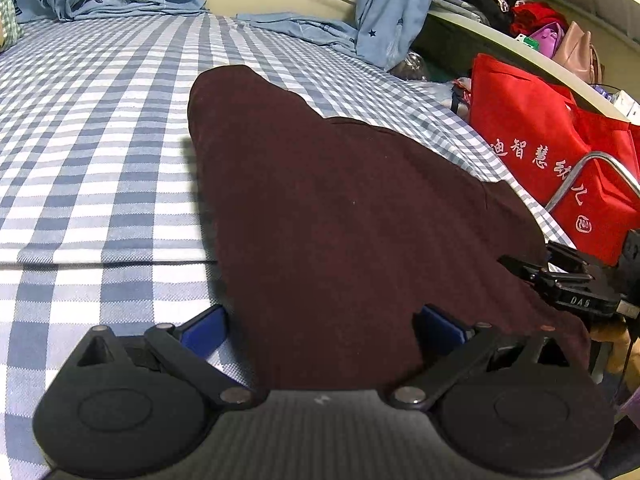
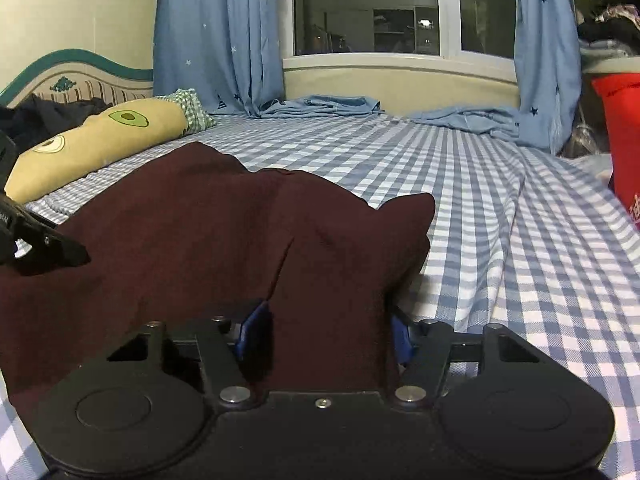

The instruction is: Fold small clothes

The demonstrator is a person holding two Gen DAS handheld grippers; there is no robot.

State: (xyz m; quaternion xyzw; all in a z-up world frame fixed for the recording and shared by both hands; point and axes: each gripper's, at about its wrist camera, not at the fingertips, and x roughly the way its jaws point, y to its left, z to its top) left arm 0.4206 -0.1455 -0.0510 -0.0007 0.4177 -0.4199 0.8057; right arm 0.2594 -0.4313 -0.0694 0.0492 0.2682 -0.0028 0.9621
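A dark maroon garment [image 1: 344, 208] lies on the blue-and-white checked bed sheet [image 1: 92, 152], and it also shows in the right wrist view [image 2: 192, 232]. My left gripper [image 1: 320, 320] stands wide open with the garment's near edge between its blue-padded fingers [image 1: 204, 326]. My right gripper [image 2: 324, 332] is also open, with a fold of the garment lying between its fingers; their tips are hidden by cloth. The right gripper shows in the left wrist view [image 1: 568, 284] at the garment's right edge, and the left gripper shows at the left of the right wrist view [image 2: 40, 248].
A red bag [image 1: 552, 152] with white characters stands right of the bed, beside a metal frame [image 1: 600, 168]. A yellow avocado-print pillow [image 2: 96, 140] lies by the headboard. Blue star curtains [image 2: 216, 36] hang at the window, pooling onto the bed. Shelves with clutter [image 1: 536, 28] are far right.
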